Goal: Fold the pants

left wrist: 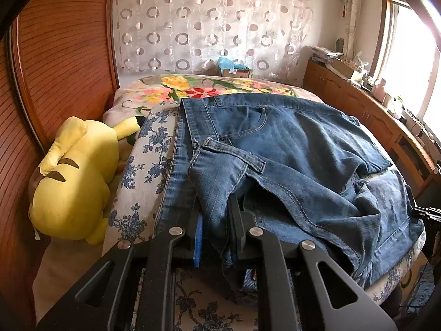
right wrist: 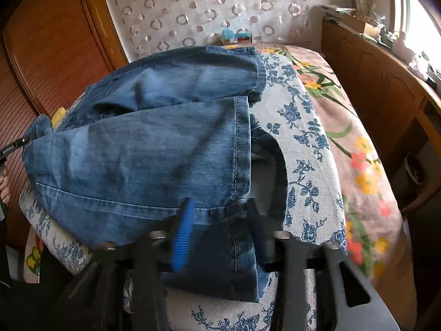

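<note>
Left wrist view shows the left gripper, black and angular with a ribbed blue pad, its jaws clamped on a bunched fold of the faded blue denim pants near the waistband, where a belt loop and pale topstitching stand out. These jeans lie crumpled across a white quilted cover printed with blue flowers, spread over a bed with a bright floral blanket. A soft yellow plush toy slumps beside a ribbed reddish wooden panel. From the right wrist view, the right gripper has its jaws pinched on the stitched hem end of a leg, layers of worn denim folded over one another. A sheer curtain with ring patterns hangs behind.
</note>
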A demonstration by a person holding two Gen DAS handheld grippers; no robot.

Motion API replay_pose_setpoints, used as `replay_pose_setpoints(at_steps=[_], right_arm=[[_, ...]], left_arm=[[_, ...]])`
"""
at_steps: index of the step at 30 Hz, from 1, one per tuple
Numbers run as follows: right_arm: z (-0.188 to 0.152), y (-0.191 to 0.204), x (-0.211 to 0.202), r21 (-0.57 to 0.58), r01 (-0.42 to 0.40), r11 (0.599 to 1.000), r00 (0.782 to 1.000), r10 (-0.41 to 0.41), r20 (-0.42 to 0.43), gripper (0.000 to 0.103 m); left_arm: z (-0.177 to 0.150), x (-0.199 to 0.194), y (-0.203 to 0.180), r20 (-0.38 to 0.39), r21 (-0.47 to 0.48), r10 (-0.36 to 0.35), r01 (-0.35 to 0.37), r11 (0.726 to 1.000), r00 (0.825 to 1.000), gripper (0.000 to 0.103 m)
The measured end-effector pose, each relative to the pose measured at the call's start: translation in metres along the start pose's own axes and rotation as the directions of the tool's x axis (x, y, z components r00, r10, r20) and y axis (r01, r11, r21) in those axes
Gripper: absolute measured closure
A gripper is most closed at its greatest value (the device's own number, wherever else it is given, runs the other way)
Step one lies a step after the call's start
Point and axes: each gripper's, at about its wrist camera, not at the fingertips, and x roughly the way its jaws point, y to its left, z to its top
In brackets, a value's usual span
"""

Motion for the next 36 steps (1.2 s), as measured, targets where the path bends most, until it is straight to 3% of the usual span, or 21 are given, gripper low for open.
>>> replay_pose_setpoints(at_steps=[3, 11, 16, 18, 20, 27, 28, 29, 30, 32, 36], right_arm=[[0.008, -0.002, -0.013, 0.007, -0.034, 0.999, 0.999, 0.033, 0.028, 0.101], [0.025, -0.011, -0.054, -0.012, 0.001, 1.000, 0.985, 0.001, 0.172, 0.103], [0.012, -0.016, -0.043, -0.010, 0.005, 1.000, 0.991, -0.004, 0.132, 0.103], [0.005, -0.014, -0.034, -0.007, 0.017, 1.000, 0.995, -0.016, 0.099, 0.080], [-0.001, -0.011, -0.024, -0.004, 0.008, 1.000, 0.997, -0.008, 0.075, 0.067], [-0.007, -0.012, 0.009, 0.027, 0.003, 1.000, 1.000, -0.002, -0.024, 0.067], [-0.008, -0.011, 0.012, 0.023, -0.006, 1.000, 0.999, 0.007, -0.033, 0.069], [-0.007, -0.010, 0.015, 0.016, -0.018, 1.000, 0.999, 0.019, -0.042, 0.089], [-0.007, -0.008, 0.017, 0.001, -0.035, 0.999, 0.998, 0.035, -0.044, 0.096], [-0.004, -0.005, 0.017, -0.019, -0.056, 0.998, 0.998, 0.055, -0.034, 0.098], [0.019, -0.014, -0.009, -0.011, -0.073, 0.997, 0.994, 0.074, 0.079, 0.099]], left_arm=[[0.006, -0.004, -0.002, 0.018, 0.008, -0.004, 0.004, 1.000, 1.000, 0.089], [0.025, -0.011, -0.008, 0.054, 0.030, -0.015, 0.013, 0.999, 0.998, 0.092], [0.025, -0.007, -0.013, 0.046, 0.043, -0.020, 0.018, 0.999, 0.999, 0.092], [0.024, -0.005, -0.013, 0.039, 0.042, -0.020, 0.018, 0.999, 0.999, 0.092], [0.023, -0.004, -0.013, 0.036, 0.040, -0.021, 0.019, 0.999, 0.999, 0.092], [0.018, 0.001, -0.011, 0.025, 0.033, -0.014, 0.013, 0.999, 1.000, 0.092], [0.017, 0.002, -0.011, 0.018, 0.033, -0.009, 0.009, 0.999, 1.000, 0.092], [0.017, 0.006, -0.011, 0.005, 0.037, -0.005, 0.005, 0.999, 1.000, 0.092], [0.017, 0.007, -0.011, 0.001, 0.040, -0.001, 0.001, 0.999, 1.000, 0.092], [0.019, 0.007, -0.011, 0.003, 0.039, -0.002, 0.002, 0.999, 1.000, 0.093], [0.034, -0.001, -0.009, 0.033, 0.032, 0.004, -0.005, 0.999, 0.999, 0.094]])
